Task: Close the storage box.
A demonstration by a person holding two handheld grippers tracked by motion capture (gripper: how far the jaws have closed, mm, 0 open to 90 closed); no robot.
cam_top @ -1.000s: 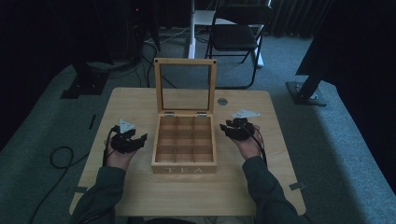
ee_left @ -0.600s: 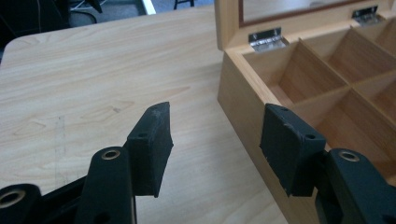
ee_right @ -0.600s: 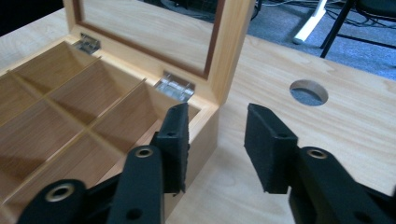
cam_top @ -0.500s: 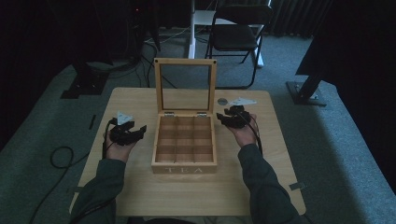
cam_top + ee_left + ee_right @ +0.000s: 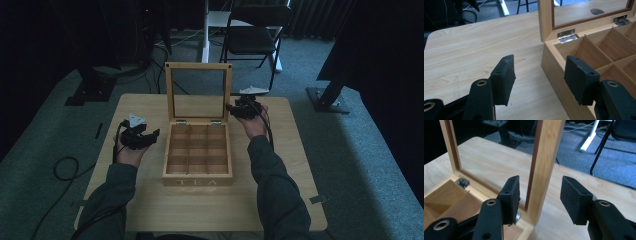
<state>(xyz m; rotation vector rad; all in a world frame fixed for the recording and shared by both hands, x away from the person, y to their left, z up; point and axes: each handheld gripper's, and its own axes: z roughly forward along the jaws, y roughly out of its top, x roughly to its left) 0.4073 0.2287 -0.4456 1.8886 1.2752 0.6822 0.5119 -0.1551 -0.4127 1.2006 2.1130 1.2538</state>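
Centrally in the high view sits the open tea box (image 5: 198, 152), its upright lid's (image 5: 543, 167) right post between the wide-spread right gripper (image 5: 540, 195), while the left gripper (image 5: 539, 76), jaws wide, straddles the box's left wall.

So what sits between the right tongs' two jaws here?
In the right gripper view, the side post of the tea box's open lid stands between the open jaws of the right tongs, nearer one jaw; whether it touches is unclear.
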